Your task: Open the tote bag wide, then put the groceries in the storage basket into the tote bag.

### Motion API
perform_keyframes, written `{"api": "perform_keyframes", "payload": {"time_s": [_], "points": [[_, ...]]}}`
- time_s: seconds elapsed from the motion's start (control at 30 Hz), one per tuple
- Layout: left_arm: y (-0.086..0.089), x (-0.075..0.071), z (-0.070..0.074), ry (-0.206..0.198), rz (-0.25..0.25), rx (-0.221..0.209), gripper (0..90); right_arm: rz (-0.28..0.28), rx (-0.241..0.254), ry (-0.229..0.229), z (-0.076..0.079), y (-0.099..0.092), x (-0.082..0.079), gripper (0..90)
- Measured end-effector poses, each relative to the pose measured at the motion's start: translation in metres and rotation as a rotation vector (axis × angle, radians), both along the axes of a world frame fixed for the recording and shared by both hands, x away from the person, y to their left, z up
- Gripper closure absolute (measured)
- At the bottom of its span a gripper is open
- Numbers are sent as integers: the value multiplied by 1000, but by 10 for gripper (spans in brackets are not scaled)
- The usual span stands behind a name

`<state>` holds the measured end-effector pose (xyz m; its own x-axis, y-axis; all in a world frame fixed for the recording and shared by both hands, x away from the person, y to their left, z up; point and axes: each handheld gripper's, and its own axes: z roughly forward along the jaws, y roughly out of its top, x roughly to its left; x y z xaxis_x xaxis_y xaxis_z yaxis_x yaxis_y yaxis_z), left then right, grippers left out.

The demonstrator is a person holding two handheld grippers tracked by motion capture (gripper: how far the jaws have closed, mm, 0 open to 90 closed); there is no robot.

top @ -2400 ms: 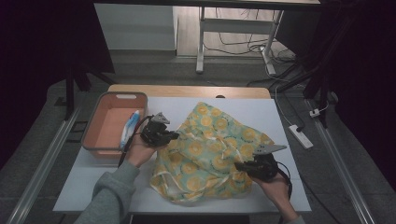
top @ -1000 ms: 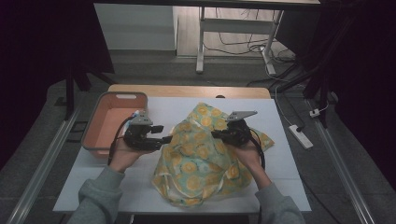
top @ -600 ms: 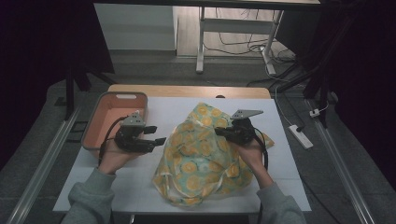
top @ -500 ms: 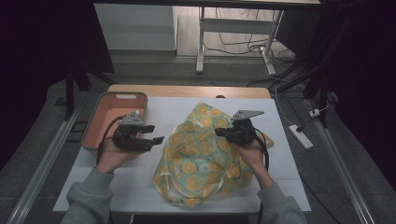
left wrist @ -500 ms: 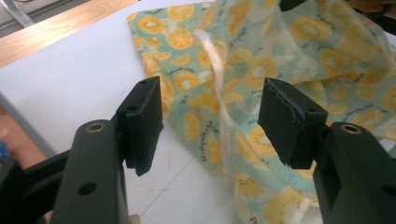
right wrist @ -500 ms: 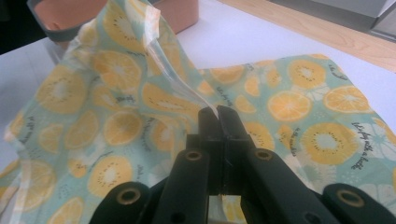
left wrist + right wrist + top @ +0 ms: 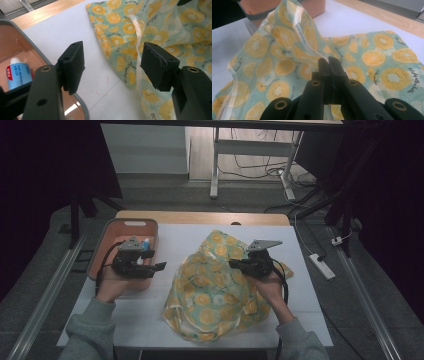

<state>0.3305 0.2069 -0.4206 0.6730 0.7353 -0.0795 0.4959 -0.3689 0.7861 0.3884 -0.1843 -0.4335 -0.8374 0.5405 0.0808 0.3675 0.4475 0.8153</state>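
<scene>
Nearest me, my right tongs are pinched tight on a raised fold of the fruit-print bag, gripping it along its pale edge band; in the right gripper view the two jaws meet with only the cloth between them, and the fabric tents up from that pinch. The bag otherwise lies spread over the middle of the white counter, its near hem close to my edge and its far corner short of the wooden strip at the back.

My left tongs stand wide with nothing between them, and their jaws have just been opening. They hang over bare counter between the bag's left edge and the orange tray, touching neither; in the left gripper view the bag's pale drawstring runs just beyond the gap.

There is open white surface left of the bag and at the front left corner. The tray's rim sits just beside the left tongs, with a blue-and-white tube lying inside it.
</scene>
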Motion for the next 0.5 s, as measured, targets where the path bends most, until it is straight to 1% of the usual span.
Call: {"api": "perform_keyframes", "payload": {"time_s": [0.03, 0.13, 0.17, 0.3, 0.43, 0.5], "points": [[1, 1, -1, 2, 0, 0, 344, 0, -3, 2, -1, 0, 0, 891], [7, 4, -1, 4, 22, 6, 323, -3, 2, 5, -2, -1, 1, 891], [10, 5, -2, 7, 34, 4, 319, -4, 2, 4, -2, -1, 1, 891], [21, 12, -5, 27, 95, 25, 317, 3, -4, 2, -2, 0, 0, 891], [33, 17, -9, 41, 137, 18, 316, 5, -6, 6, -3, 0, 0, 891], [38, 18, -11, 41, 163, 28, 316, 5, -10, 8, -4, 0, 0, 891]]}}
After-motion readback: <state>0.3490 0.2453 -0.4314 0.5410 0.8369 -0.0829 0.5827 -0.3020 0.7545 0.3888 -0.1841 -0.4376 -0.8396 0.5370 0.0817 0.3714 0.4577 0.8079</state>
